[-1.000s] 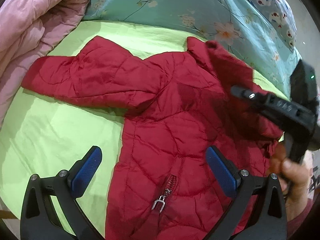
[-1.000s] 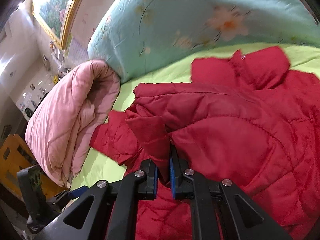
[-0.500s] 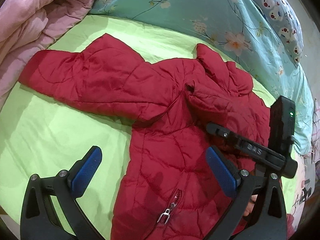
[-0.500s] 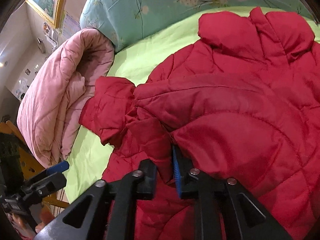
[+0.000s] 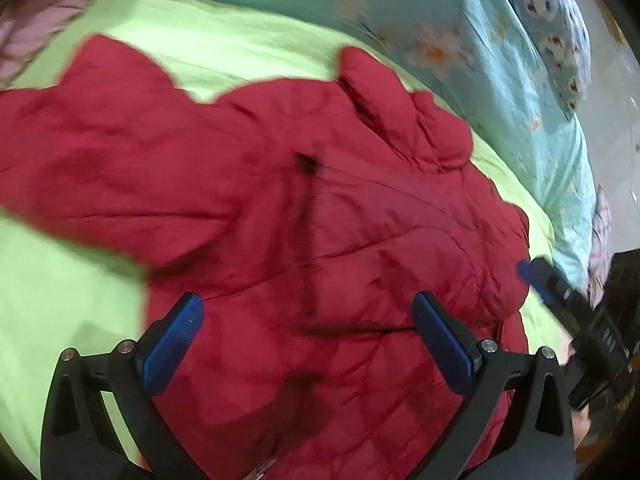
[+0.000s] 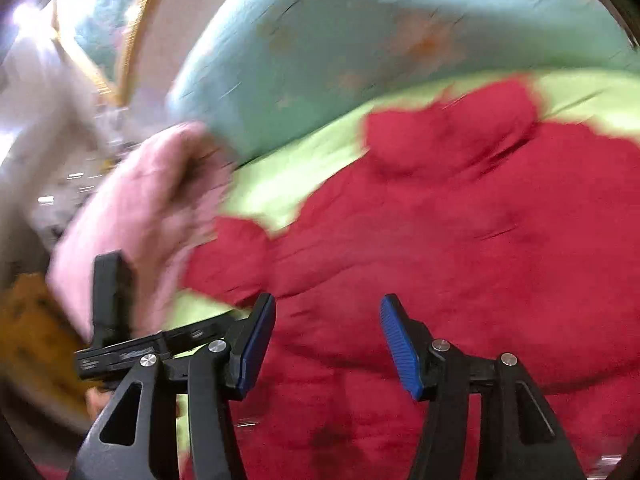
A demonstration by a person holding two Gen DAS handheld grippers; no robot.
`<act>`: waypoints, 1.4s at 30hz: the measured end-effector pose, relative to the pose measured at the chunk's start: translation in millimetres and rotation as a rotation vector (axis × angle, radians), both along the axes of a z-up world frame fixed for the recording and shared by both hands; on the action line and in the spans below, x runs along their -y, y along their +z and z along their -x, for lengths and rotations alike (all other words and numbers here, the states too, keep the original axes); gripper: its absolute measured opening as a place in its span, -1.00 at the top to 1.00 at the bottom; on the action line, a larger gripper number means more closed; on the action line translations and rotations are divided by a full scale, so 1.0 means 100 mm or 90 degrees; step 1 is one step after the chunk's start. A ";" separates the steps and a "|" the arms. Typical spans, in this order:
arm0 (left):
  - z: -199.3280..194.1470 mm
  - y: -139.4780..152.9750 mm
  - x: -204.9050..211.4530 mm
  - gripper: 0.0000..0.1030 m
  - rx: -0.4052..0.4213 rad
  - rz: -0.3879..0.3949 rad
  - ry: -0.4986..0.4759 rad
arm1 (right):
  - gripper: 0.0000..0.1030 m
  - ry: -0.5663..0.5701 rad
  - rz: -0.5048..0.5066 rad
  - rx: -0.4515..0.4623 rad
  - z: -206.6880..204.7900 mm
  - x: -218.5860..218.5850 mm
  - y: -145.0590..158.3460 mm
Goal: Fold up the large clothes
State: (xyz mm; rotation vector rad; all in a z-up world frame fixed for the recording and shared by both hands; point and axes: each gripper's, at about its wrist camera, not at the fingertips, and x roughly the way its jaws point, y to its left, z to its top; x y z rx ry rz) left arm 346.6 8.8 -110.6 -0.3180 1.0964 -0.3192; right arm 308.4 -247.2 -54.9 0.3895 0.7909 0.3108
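Hovering over the red jacket [image 6: 460,232], right claw [image 6: 328,344] apparently just opened, empty.

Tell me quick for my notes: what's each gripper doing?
Left gripper: open, empty, above the red quilted jacket.
Right gripper: open, jaws just opening, nothing between them.

My left claw [image 5: 308,334] stands with its jaws spread wide, blue pads facing each other, nothing pressed between them; it points steeply downward. My right claw [image 6: 328,346] has just been opening its jaws, and no cloth remains between its pads. It points downward at a shallower angle. Both views are blurred. Each claw appears at the edge of the other's view.
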 end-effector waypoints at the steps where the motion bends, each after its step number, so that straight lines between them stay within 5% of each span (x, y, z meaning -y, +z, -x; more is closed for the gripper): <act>1: -0.07 -0.06 0.11 -1.00 -0.007 -0.009 -0.010 | -0.05 -0.032 0.019 0.003 0.01 0.17 0.03; 5: -0.26 -0.21 0.37 -0.94 -0.011 -0.037 -0.012 | 0.03 -0.110 0.001 -0.012 0.03 0.74 0.03; 10: -0.28 -0.09 0.40 0.65 0.032 -0.048 -0.016 | 0.04 -0.156 0.001 -0.005 0.10 1.10 0.04; 12: -0.25 0.01 0.39 0.74 0.064 -0.059 -0.011 | 0.05 -0.169 0.008 -0.002 0.12 1.16 0.06; 16: -0.25 0.11 0.26 0.76 0.109 -0.130 0.015 | 0.08 -0.183 0.022 0.008 0.10 1.23 0.16; 22: -0.24 -0.13 0.24 0.75 0.093 -0.141 -0.013 | 0.10 -0.103 0.109 -0.024 -0.22 0.86 -0.10; 26: -0.26 -0.26 0.10 0.72 0.064 -0.095 0.001 | 0.15 -0.097 0.225 -0.089 -0.48 0.71 -0.49; 29: -0.29 -0.29 0.12 0.70 0.061 -0.103 -0.007 | 0.14 -0.090 0.206 -0.127 -0.58 0.78 -0.80; 35: -0.32 -0.28 0.16 0.67 0.064 -0.121 -0.014 | 0.14 -0.112 0.198 -0.077 -0.40 0.81 -0.50; 42: -0.32 -0.35 0.22 0.54 0.078 -0.154 -0.018 | 0.13 -0.113 0.206 -0.128 -0.53 0.92 -0.83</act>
